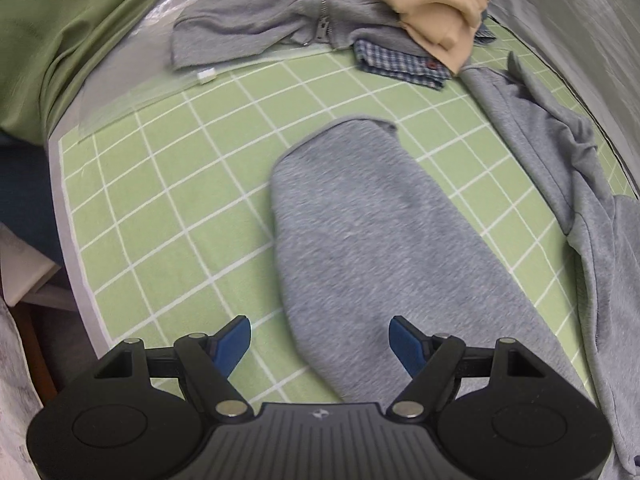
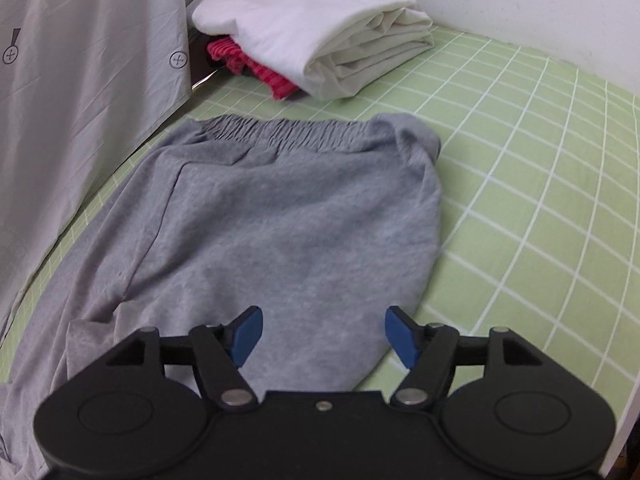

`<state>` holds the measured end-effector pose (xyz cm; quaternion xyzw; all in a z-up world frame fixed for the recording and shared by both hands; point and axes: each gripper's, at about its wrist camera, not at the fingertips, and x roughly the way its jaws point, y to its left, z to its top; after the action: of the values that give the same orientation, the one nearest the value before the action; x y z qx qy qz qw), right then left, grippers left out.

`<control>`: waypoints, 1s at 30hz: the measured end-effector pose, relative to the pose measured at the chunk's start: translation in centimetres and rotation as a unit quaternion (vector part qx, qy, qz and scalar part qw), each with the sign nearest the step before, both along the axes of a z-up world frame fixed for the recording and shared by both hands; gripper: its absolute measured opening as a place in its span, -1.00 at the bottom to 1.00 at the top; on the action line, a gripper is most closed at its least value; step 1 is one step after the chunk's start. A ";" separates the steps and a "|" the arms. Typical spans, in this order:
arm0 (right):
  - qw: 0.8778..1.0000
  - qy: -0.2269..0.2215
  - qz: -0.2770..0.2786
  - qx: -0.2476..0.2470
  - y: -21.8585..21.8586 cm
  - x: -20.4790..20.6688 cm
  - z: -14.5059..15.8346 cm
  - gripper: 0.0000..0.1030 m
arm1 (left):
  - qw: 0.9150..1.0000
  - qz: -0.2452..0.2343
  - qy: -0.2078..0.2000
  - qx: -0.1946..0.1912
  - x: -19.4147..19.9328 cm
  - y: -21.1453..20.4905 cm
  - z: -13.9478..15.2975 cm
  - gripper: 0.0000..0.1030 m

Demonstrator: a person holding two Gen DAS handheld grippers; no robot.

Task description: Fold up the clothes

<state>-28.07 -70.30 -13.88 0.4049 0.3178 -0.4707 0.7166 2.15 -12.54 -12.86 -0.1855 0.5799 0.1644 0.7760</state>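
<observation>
Ahead of the left hand-held gripper (image 1: 320, 342), jaws spread and holding nothing, a grey sweatpants leg (image 1: 372, 240) lies on the green grid sheet (image 1: 160, 200); its cuffed end points away, its near part sits between the blue fingertips (image 1: 236, 340). Farther ahead: a grey zip hoodie (image 1: 256, 24), a tan garment (image 1: 424, 4), a blue checked shirt (image 1: 400, 65). Right hand-held gripper (image 2: 323, 334) also spread, empty, just above the grey sweatpants (image 2: 280, 216), elastic waistband (image 2: 280, 132) at the far end. Beyond it, folded white fabric (image 2: 316, 28) over something red striped (image 2: 248, 64), possibly a garment.
</observation>
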 end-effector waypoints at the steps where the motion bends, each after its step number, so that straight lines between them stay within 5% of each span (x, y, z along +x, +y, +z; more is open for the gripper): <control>1: 1.000 0.000 0.003 0.003 0.3 0.3 0.0 0.34 | 1.000 0.008 0.003 -0.004 -0.3 0.4 -0.2 0.49; 5: 1.000 -0.001 0.013 0.010 1.1 1.2 -0.1 0.36 | 0.998 0.051 -0.009 -0.044 -1.5 2.3 -0.8 0.46; 8: 1.000 -0.001 0.022 0.014 1.5 1.9 -0.2 0.22 | 0.996 0.061 -0.034 -0.055 -1.7 2.7 -0.5 0.16; 10: 0.999 0.001 0.034 0.012 1.5 2.3 -0.1 -0.15 | 0.995 0.062 -0.045 -0.062 -1.6 2.8 -0.4 -0.27; 11: 0.999 0.003 0.042 0.010 1.4 2.5 -0.1 -0.56 | 0.995 0.062 -0.050 -0.066 -1.5 2.8 -0.4 -0.70; 12: 0.999 0.006 0.050 0.007 1.3 2.7 0.0 -0.91 | 0.994 0.064 -0.055 -0.075 -1.3 2.9 -0.5 -0.90; 19: 0.995 -0.044 0.067 -0.059 0.2 3.9 4.5 -0.97 | 0.988 0.037 -0.135 -0.067 2.9 2.5 3.6 -0.96; 26: 0.980 -0.100 0.084 -0.148 1.3 3.4 12.2 -0.98 | 0.962 -0.048 -0.267 -0.037 4.8 0.6 14.1 -0.95; 30: 0.987 -0.040 0.102 -0.115 1.7 2.9 9.3 -0.98 | 0.975 -0.056 -0.215 -0.011 3.7 1.0 12.0 -0.94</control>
<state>-25.16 -68.65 -4.58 0.3039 0.2727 -0.4119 0.8146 5.89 -11.57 -0.88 -0.1925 0.4104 0.0709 0.8885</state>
